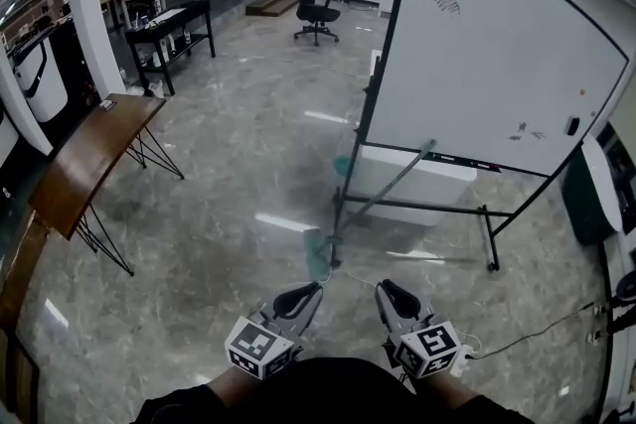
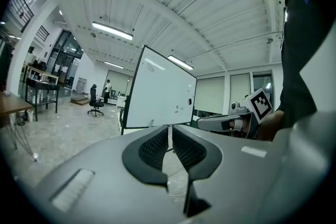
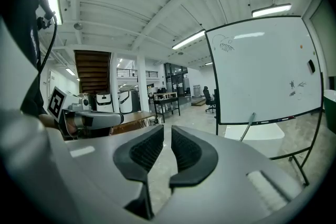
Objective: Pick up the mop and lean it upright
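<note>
- Mop (image 1: 383, 191): untouched, at 12 o'clock from both grippers, near them. Its teal pad (image 1: 318, 253) is on the floor (image 1: 219, 194). The handle slants up toward 2 o'clock, its top at the lower edge of the whiteboard (image 1: 487, 65).
- Left gripper (image 1: 310, 291): at 7 o'clock from the pad, apart from it. It points level, jaws pressed almost together with only a thin slit and nothing between them.
- Right gripper (image 1: 386, 291): at 5 o'clock from the pad, just beside the left one. Its jaws stand slightly spread and hold nothing.
- Whiteboard: on a black wheeled stand, at 1 o'clock, with small marks on its face.
- Table (image 1: 94, 154): wooden top on wire legs, at 10 o'clock.
- Chair (image 1: 314, 7): black, far off at 12 o'clock.
</note>
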`<action>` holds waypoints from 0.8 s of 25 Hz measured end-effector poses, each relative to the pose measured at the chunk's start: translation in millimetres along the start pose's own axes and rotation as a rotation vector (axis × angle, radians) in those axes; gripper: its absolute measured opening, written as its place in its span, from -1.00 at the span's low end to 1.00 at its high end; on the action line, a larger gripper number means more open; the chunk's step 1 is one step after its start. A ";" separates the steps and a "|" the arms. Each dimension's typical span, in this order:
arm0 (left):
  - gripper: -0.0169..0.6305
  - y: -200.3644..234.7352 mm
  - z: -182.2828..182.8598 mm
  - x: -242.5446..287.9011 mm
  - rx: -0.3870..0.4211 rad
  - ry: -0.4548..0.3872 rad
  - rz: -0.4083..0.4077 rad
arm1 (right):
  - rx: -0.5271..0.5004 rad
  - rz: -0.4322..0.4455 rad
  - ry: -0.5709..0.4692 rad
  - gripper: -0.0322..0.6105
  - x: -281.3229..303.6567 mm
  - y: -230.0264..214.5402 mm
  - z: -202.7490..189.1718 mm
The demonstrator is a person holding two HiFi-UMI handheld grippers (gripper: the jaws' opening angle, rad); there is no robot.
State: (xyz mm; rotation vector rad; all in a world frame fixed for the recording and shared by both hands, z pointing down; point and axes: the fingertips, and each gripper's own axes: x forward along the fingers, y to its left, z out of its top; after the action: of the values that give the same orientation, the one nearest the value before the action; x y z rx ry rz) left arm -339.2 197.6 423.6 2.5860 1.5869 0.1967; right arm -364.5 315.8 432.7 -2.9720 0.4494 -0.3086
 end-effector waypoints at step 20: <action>-0.73 29.8 -10.3 -19.0 -0.031 0.004 -0.029 | 0.002 -0.100 0.048 -0.69 13.0 5.4 -21.5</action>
State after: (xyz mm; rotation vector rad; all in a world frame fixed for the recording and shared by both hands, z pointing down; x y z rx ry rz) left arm -323.1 167.4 437.3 2.5399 1.6083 0.2217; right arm -358.5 304.8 455.2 -2.9967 0.3053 -0.3911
